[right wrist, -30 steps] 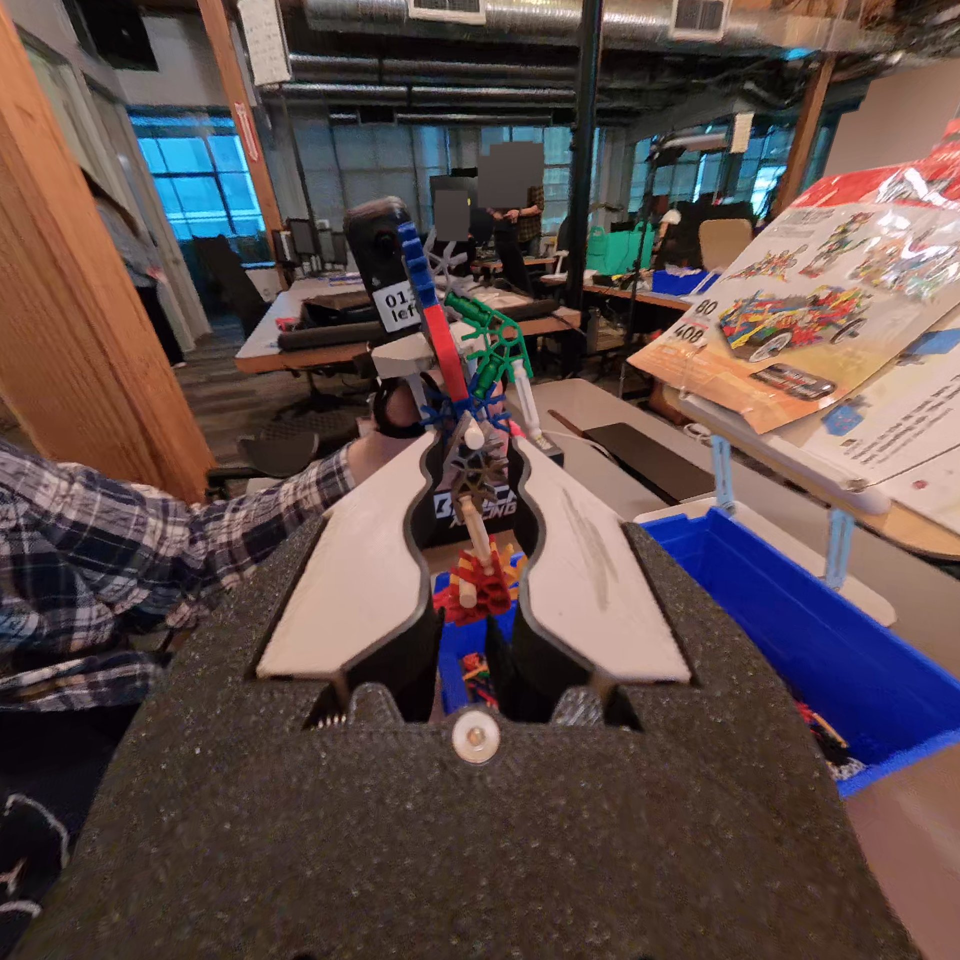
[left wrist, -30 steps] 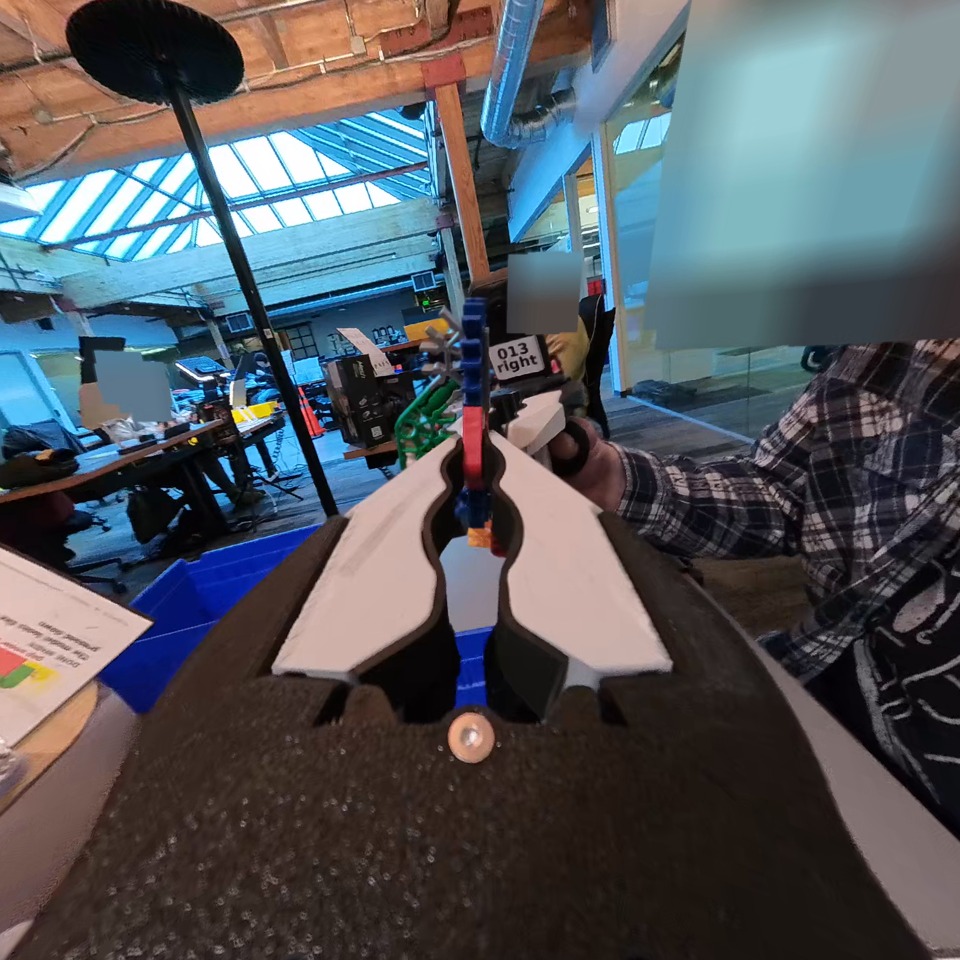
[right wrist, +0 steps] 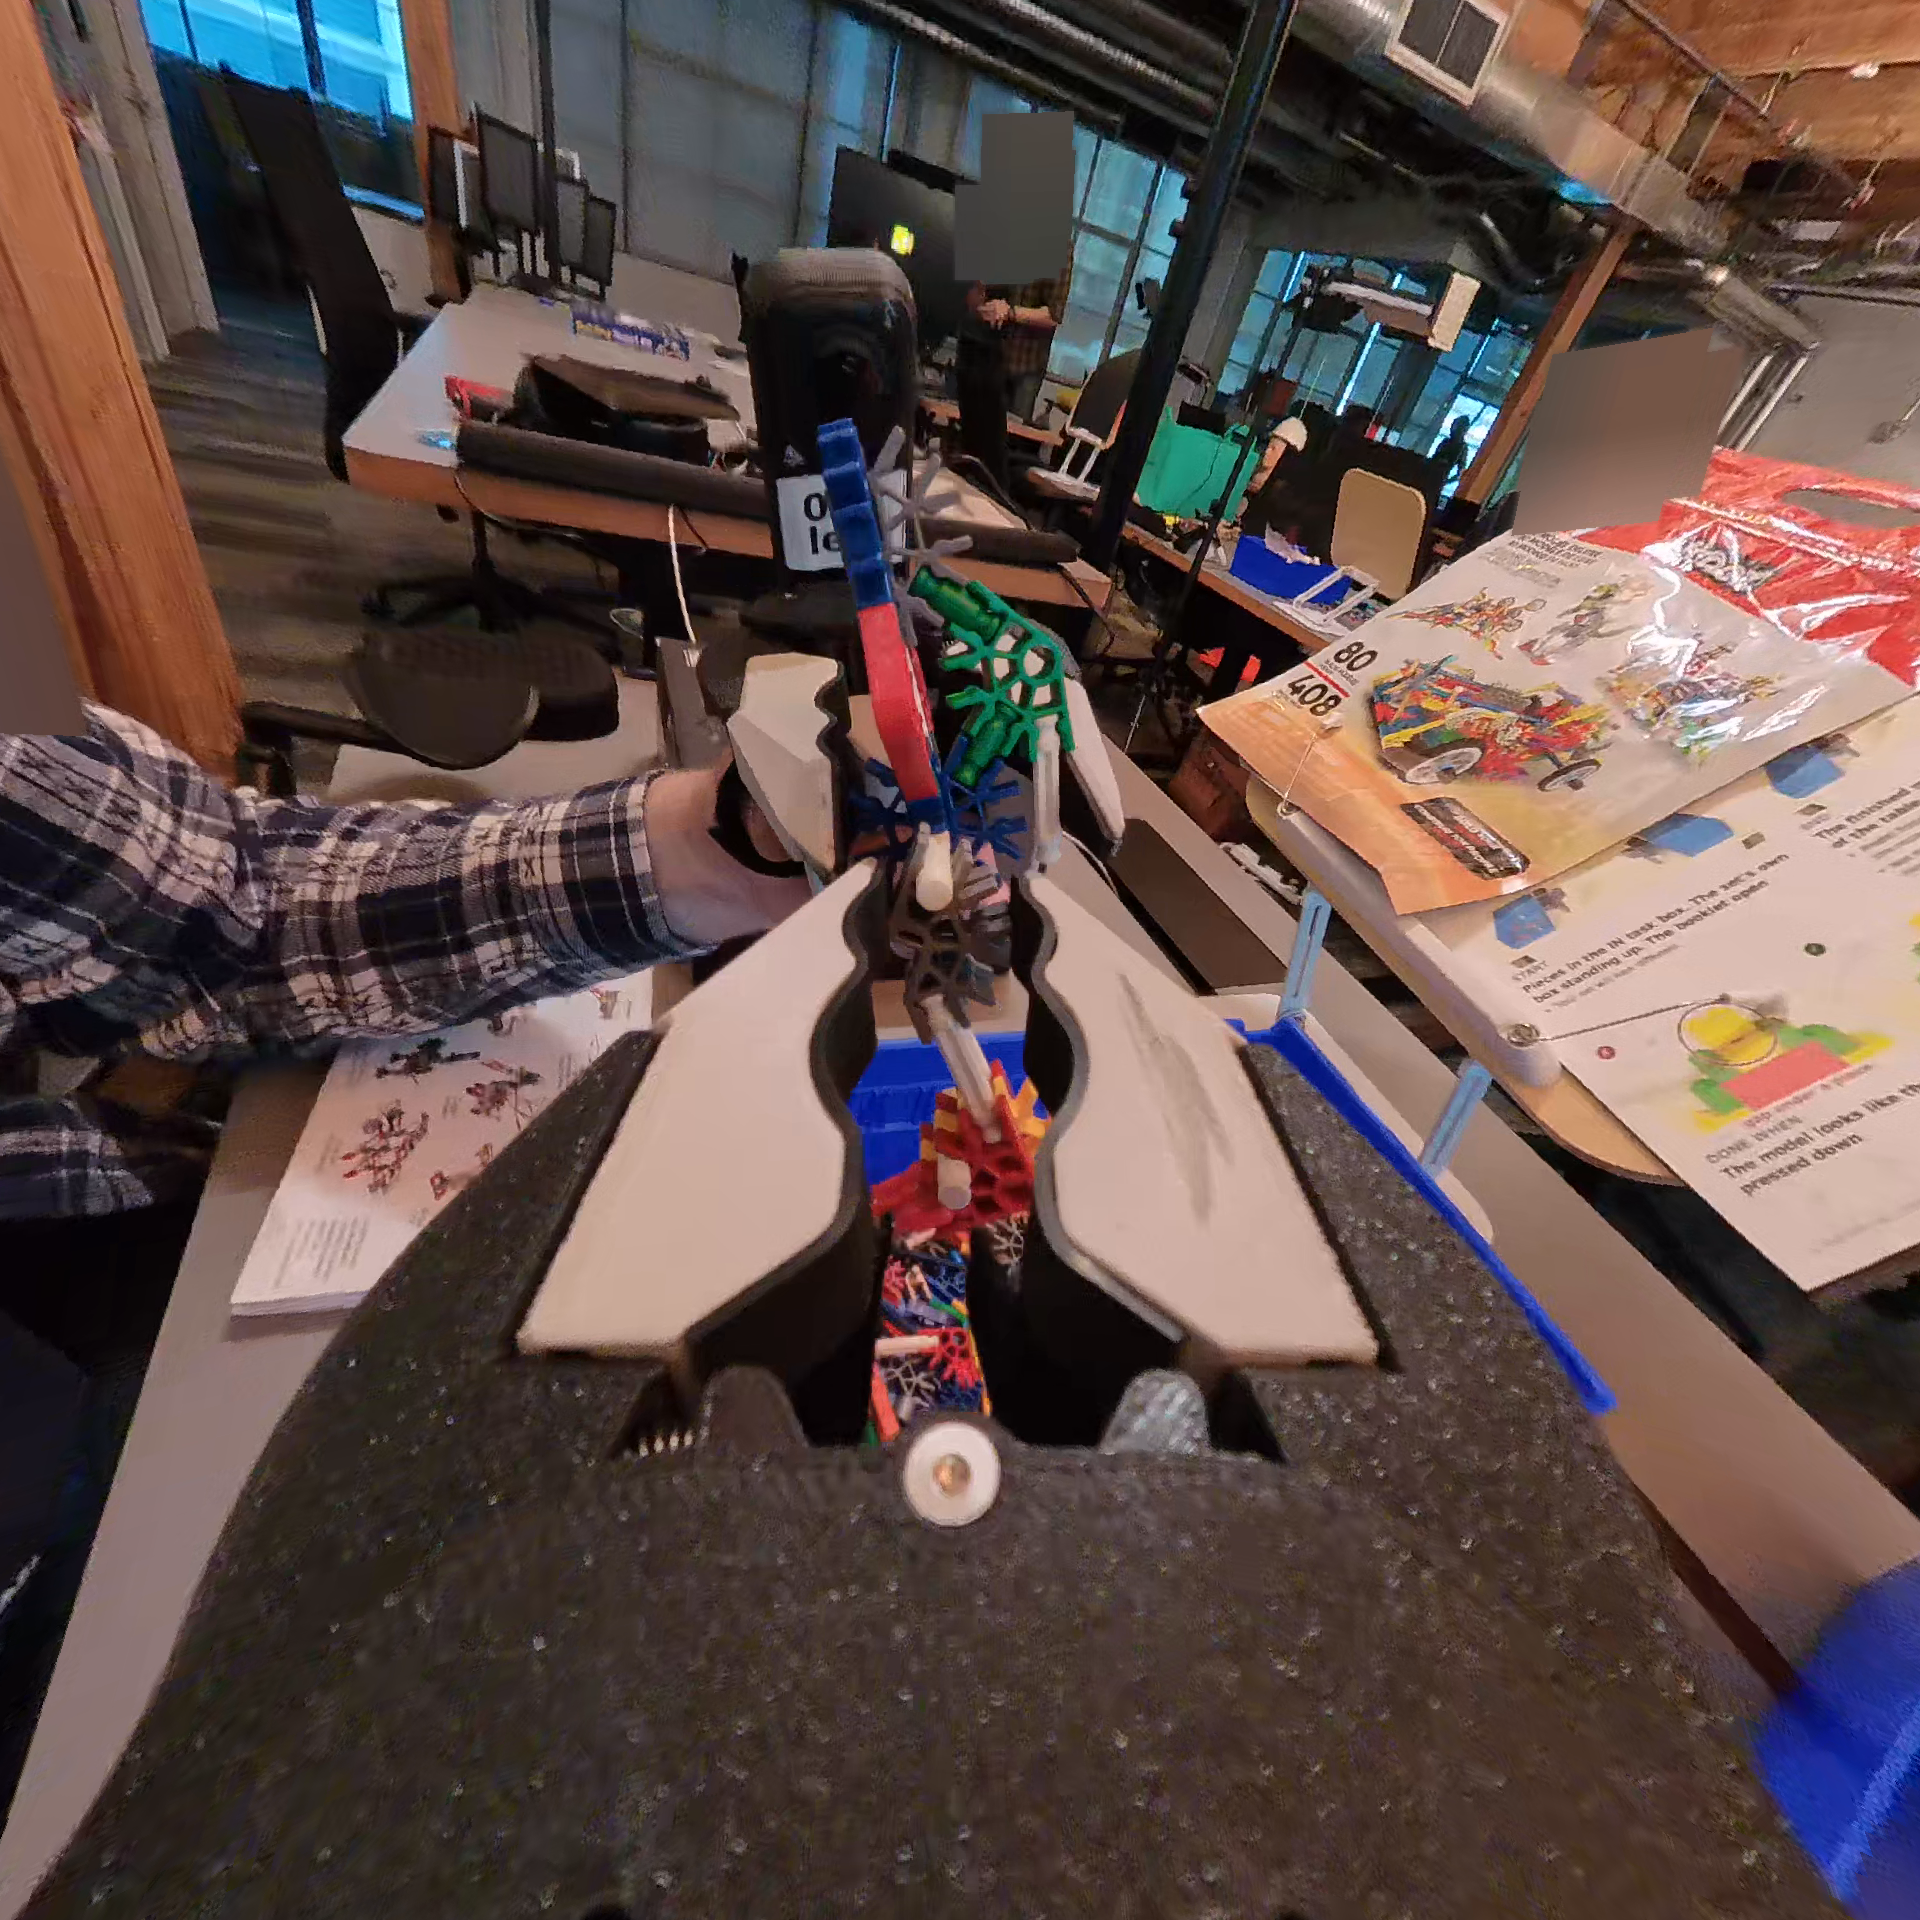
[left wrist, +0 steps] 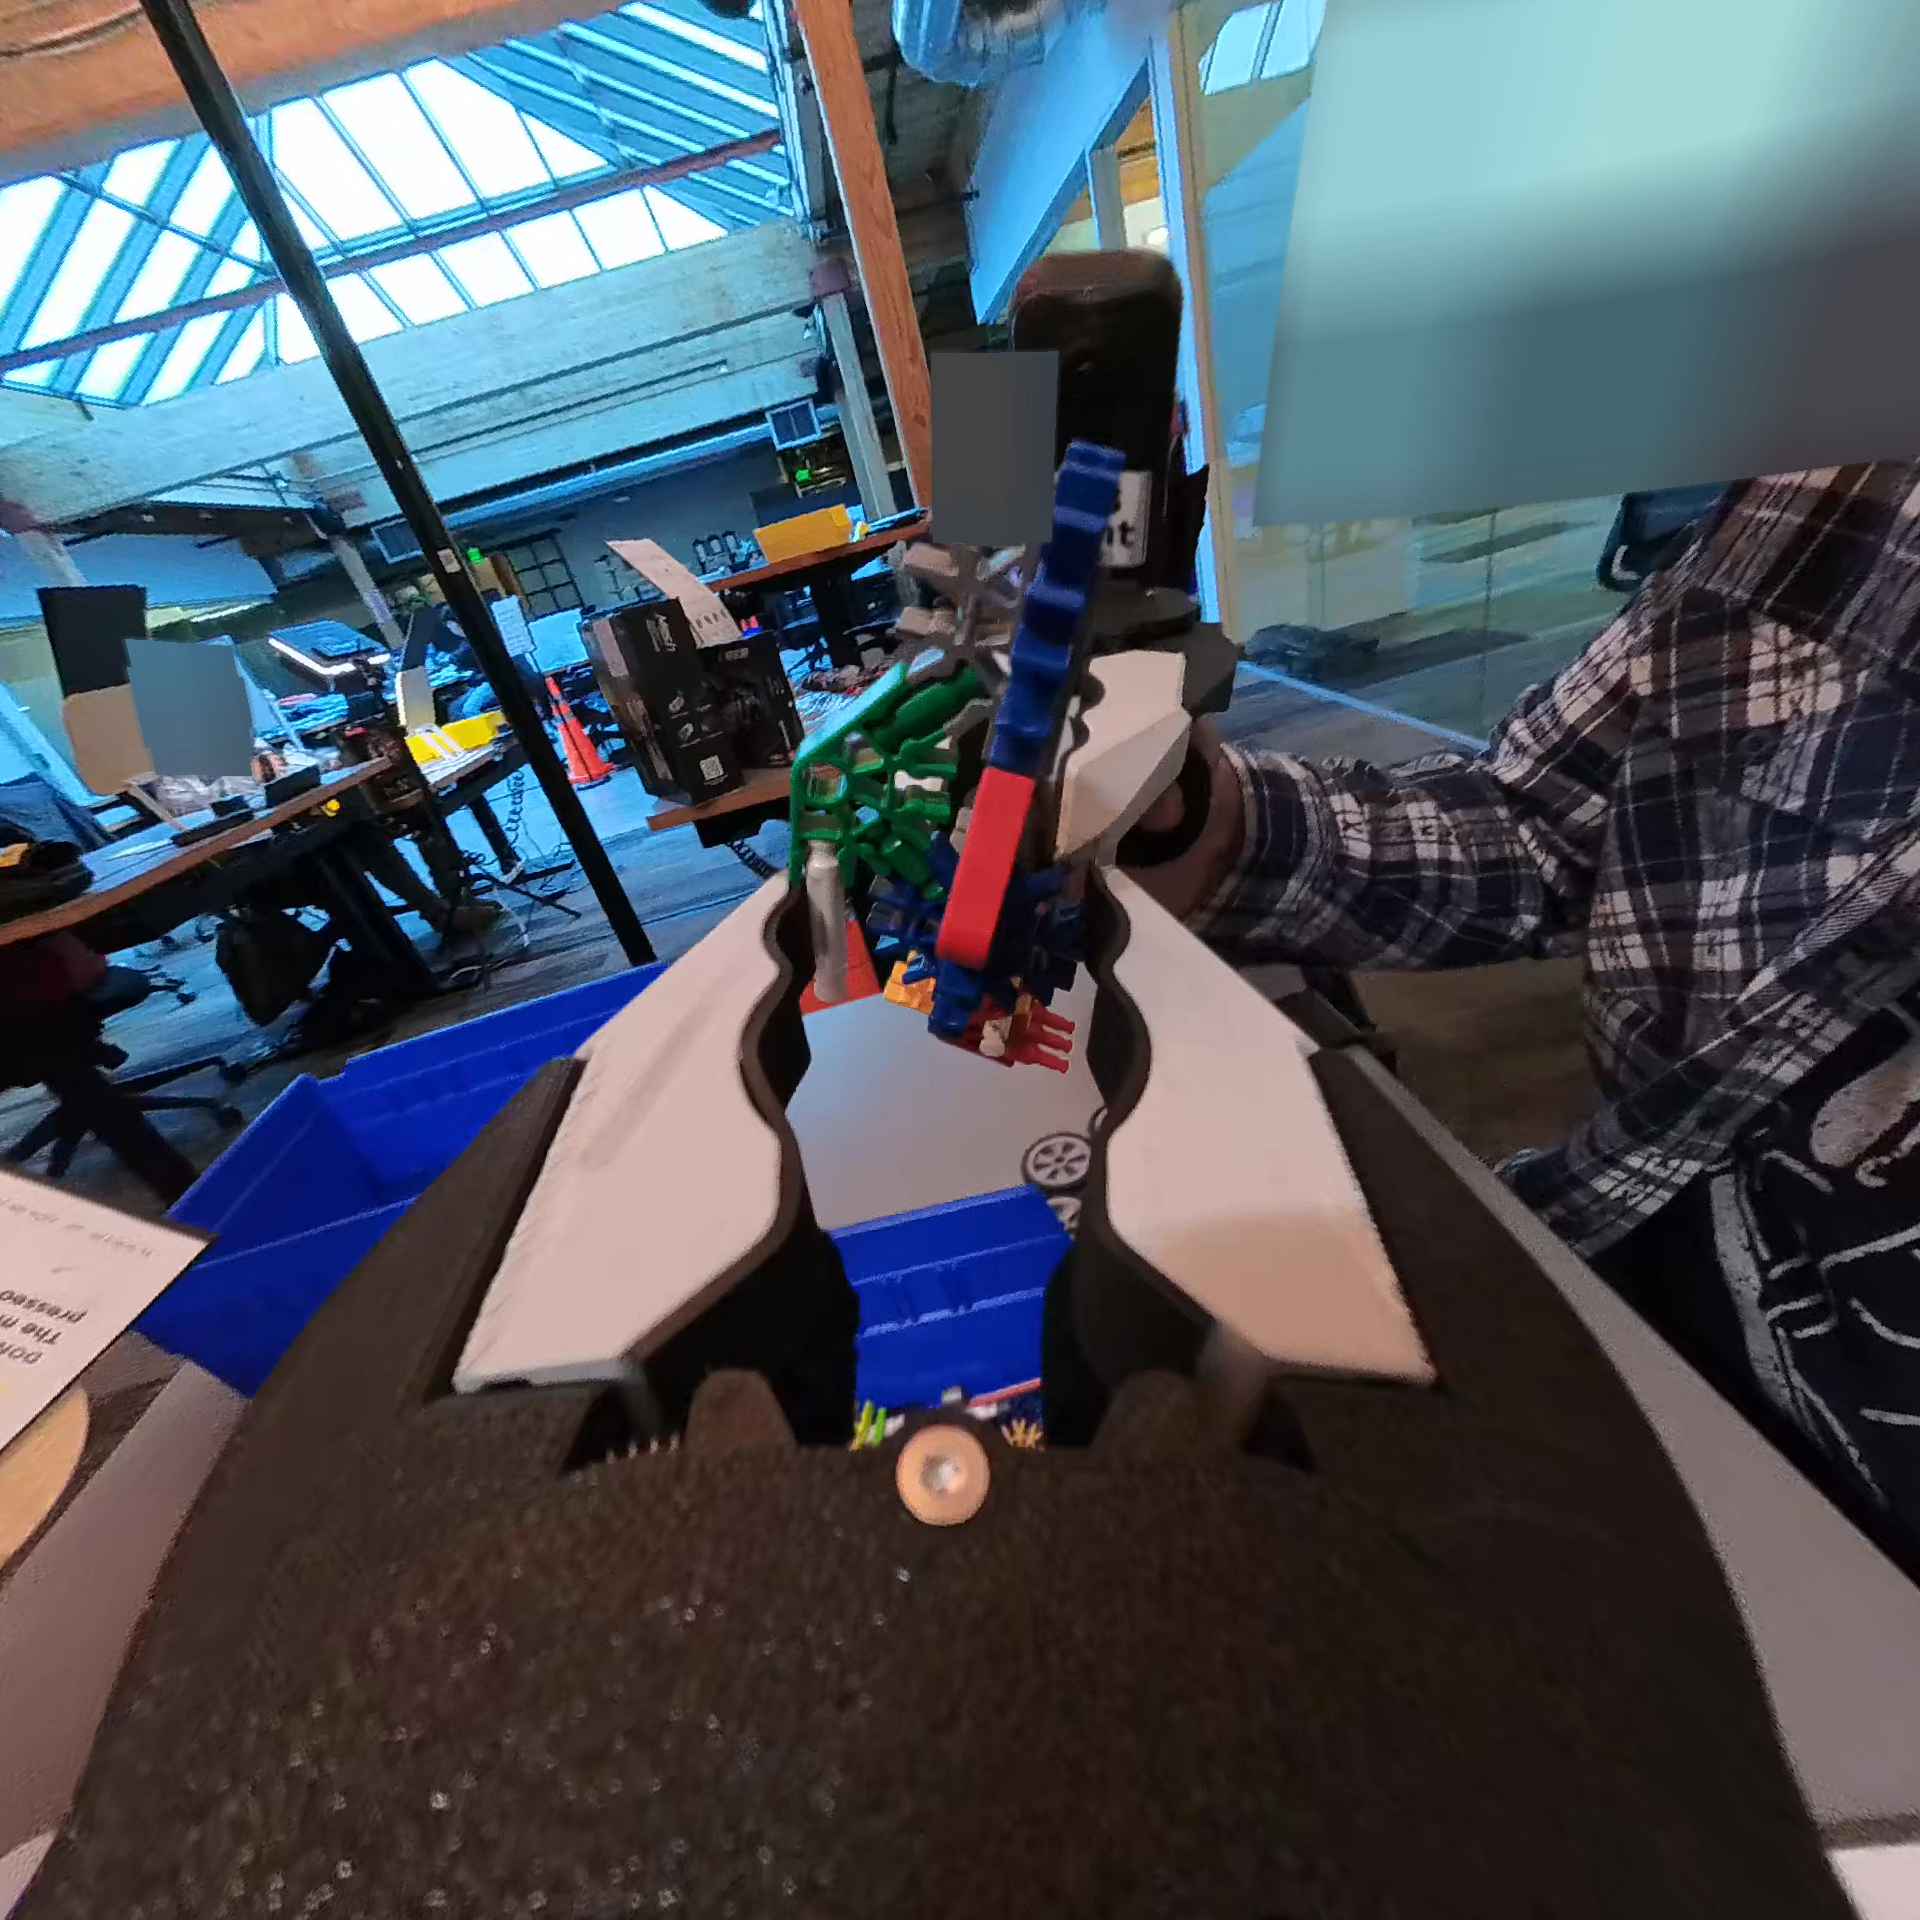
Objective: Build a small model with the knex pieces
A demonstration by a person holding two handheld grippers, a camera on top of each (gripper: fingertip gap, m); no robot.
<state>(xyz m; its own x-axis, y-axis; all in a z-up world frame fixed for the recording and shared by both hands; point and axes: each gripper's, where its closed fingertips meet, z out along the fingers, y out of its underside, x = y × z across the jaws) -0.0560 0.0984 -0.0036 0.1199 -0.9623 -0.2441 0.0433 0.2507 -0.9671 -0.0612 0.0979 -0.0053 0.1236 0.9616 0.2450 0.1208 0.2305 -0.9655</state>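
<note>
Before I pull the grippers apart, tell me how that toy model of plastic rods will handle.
The toy model looks light: it is thin rods and open webbed pieces. It is probably fragile at its joints, so pulling or twisting could pop parts off. It is tall and narrow, and the right gripper grips it near the middle, so it would likely tip if stood down.

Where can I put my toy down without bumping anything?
Bare grey table shows in front of the booklet, left of the right tool. A narrow bare strip runs between the blue bin and the picture board. The bin is crowded with pieces.
</note>
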